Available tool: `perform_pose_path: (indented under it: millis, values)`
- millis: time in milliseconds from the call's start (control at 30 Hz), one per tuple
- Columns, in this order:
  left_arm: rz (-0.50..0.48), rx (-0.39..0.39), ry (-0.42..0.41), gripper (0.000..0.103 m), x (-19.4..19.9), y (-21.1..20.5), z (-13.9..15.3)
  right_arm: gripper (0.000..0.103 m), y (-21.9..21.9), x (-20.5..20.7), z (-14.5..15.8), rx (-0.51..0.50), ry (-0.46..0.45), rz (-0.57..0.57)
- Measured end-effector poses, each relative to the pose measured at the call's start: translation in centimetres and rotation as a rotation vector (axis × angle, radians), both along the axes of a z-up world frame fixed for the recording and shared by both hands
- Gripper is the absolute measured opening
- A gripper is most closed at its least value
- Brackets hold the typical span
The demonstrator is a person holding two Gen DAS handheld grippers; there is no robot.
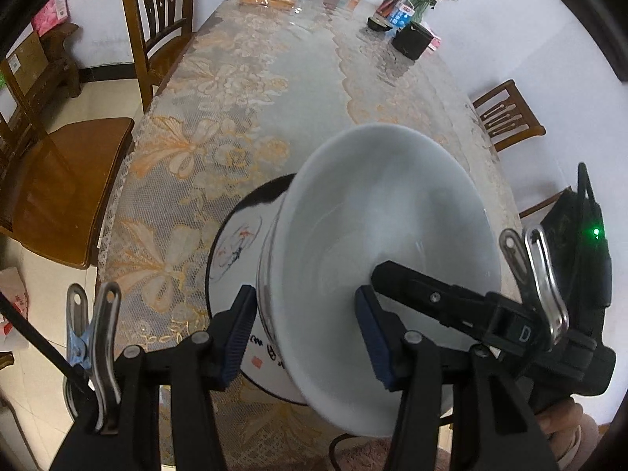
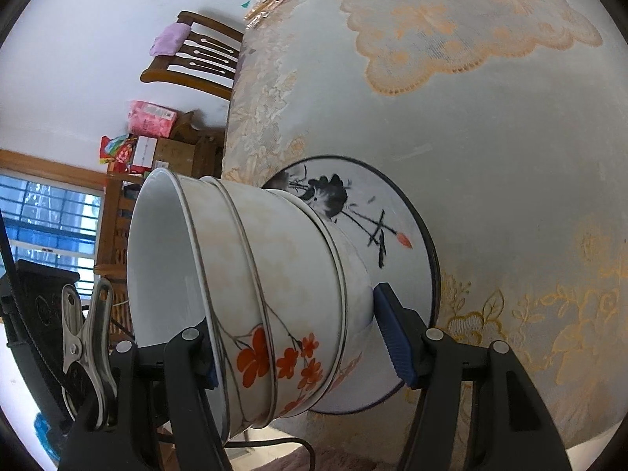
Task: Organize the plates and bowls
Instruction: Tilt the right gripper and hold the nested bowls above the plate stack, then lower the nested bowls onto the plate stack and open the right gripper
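Left gripper (image 1: pixel 306 337): jaws clamped across wall of top bowl (image 1: pixel 392 235), one pad outside, one inside

Right gripper (image 2: pixel 302 349): jaws astride bowl stack (image 2: pixel 274 274); far pad touches lowest bowl, near pad hidden behind rim, clamp not confirmed

Stack of nested bowls sits over painted plate (image 2: pixel 392 212) on tabletop (image 2: pixel 490 137), near front edge

Step judged: setting stack onto plate. Next move calls for level seating, then release of both grippers

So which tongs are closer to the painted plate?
Right. The right tongs hold the bowls down at their base, against the plate; the left tongs straddle the top rim, farther up.
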State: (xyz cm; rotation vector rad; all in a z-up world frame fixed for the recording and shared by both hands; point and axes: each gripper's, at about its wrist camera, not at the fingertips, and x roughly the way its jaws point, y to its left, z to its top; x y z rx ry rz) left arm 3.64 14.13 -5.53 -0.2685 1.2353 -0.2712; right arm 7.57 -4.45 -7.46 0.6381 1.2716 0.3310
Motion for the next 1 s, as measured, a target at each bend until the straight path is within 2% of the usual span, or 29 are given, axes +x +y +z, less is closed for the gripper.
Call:
perform_pose_path:
  millis: [767, 900, 1000]
  values:
    - [-0.018, -0.004, -0.014, 0.053, 0.5, -0.4, -0.2, 0.064, -0.3, 0.1, -0.1, -0.01, -0.012, -0.011]
    - [-0.011, -0.014, -0.011, 0.051, 0.5, -0.2, -0.3, 0.063, 0.0, -0.2, 1.8, -0.082, -0.101, 0.011]
    - [-0.01, -0.004, -0.042, 0.049, 0.4, -0.1, 0.5, 0.063, 0.6, -0.4, 3.3, -0.135, -0.167, 0.035]
